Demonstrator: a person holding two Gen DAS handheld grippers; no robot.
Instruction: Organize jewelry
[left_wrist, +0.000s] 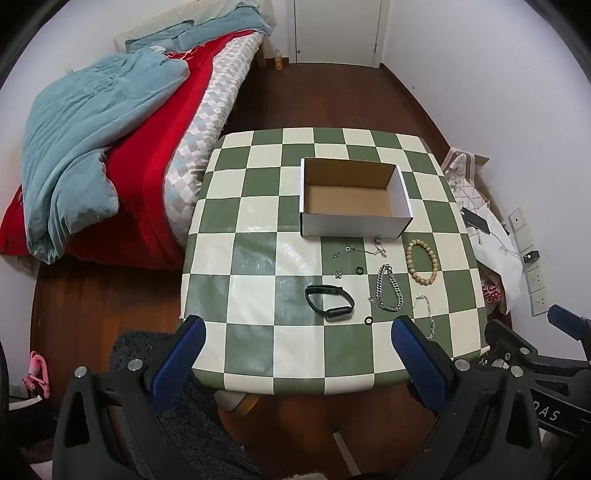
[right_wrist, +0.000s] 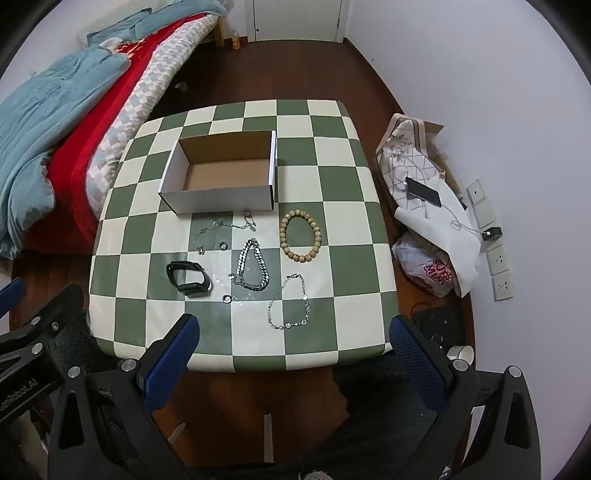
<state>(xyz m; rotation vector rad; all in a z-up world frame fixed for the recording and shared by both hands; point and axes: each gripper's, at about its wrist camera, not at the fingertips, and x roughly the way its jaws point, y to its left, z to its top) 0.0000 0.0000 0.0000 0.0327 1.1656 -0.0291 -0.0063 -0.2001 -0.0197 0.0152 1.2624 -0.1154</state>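
Right now nothing has been picked up. Both grippers hang high over the near edge of the checkered table (right_wrist: 332, 177), tipped steeply down, and both have their blue fingers spread wide with nothing between them: the left gripper (left_wrist: 297, 363) and the right gripper (right_wrist: 295, 356).

The jewelry lies in a bunch on the table, ahead of the fingers and between them and the open box (right_wrist: 221, 173), which looks empty. Closest to the right gripper is the thin silver chain (right_wrist: 290, 304), just ahead of its fingers. Past it lie the chunky silver chain (right_wrist: 253, 267) and the wooden bead bracelet (right_wrist: 301, 236). The black band (left_wrist: 328, 302) lies just ahead of the left gripper, a little toward its right finger, with its long side running across.

So the right hand is nearer to the chains and beads, and the left hand is nearer to the band. Each piece probably has to go forward into the box.
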